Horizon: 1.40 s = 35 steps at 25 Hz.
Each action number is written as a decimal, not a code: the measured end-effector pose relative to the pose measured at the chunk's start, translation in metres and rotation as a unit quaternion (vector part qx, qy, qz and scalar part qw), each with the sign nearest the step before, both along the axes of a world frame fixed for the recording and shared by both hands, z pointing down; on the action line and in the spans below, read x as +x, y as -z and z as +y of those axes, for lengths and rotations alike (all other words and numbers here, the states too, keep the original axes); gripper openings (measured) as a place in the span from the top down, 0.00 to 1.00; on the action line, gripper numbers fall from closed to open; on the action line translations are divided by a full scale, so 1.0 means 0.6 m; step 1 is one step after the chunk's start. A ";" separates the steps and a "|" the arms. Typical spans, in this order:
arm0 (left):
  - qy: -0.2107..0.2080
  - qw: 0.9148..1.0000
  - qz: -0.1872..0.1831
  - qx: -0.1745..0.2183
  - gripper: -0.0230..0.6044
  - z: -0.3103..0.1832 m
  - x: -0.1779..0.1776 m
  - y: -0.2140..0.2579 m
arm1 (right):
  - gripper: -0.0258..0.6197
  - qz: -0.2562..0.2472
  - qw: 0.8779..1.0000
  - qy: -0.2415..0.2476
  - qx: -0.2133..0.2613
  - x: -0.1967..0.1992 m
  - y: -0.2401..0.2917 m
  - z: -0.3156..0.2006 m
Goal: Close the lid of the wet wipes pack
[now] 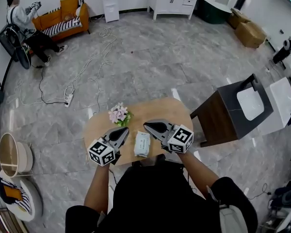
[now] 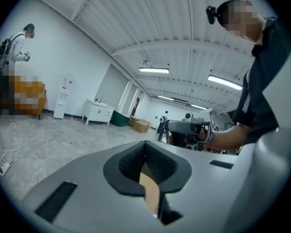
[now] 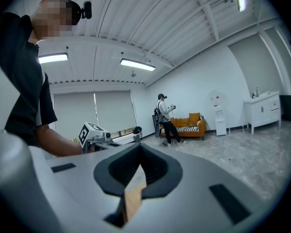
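Item: wet wipes pack (image 1: 142, 144), flat on your tabletop (image 1: 177, 111), between your two tools. Your left hand-held gripper (image 1: 124, 130): jaws together, empty, just beside it. Your right hand-held gripper (image 1: 147, 126): likewise closed, empty. Flowers (image 1: 119, 114): near far edge.

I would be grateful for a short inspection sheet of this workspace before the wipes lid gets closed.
Surface: wooden table, rounded, light top.
Job's things: wet wipes pack lying flat near the table's near edge; lid state too small to tell.
Clutter: flowers at the far left of the table.
Grippers: left gripper and right gripper both shut and empty, flanking the pack.
Cables: white cables trailing over the floor beyond the table.
Surroundings: orange sofa, a person by it, white cabinet, dark washstand at right.
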<state>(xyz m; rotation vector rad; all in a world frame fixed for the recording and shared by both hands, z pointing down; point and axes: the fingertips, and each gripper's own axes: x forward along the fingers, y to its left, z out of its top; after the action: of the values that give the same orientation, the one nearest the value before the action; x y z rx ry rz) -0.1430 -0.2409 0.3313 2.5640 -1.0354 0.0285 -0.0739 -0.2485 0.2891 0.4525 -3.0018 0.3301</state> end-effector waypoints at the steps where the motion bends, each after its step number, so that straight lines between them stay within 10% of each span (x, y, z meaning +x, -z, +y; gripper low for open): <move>1: -0.006 1.000 0.004 0.002 0.94 0.005 -0.001 0.003 | 0.94 -0.001 1.000 -0.003 0.003 0.003 0.006 0.004; 15: 0.007 0.997 0.071 0.031 0.94 0.069 0.021 0.033 | 0.94 -0.001 1.000 0.003 -0.001 0.078 -0.006 0.066; 35: 0.059 0.996 0.052 -0.041 0.94 0.370 0.239 -0.025 | 0.95 -0.035 0.995 0.063 -0.074 0.271 -0.094 0.321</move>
<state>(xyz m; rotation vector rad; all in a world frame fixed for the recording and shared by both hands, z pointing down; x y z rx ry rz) 0.0001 -0.0187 0.3463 2.4001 -1.1197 -0.0903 0.0887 -0.0558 0.3454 0.2418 -3.0254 0.5646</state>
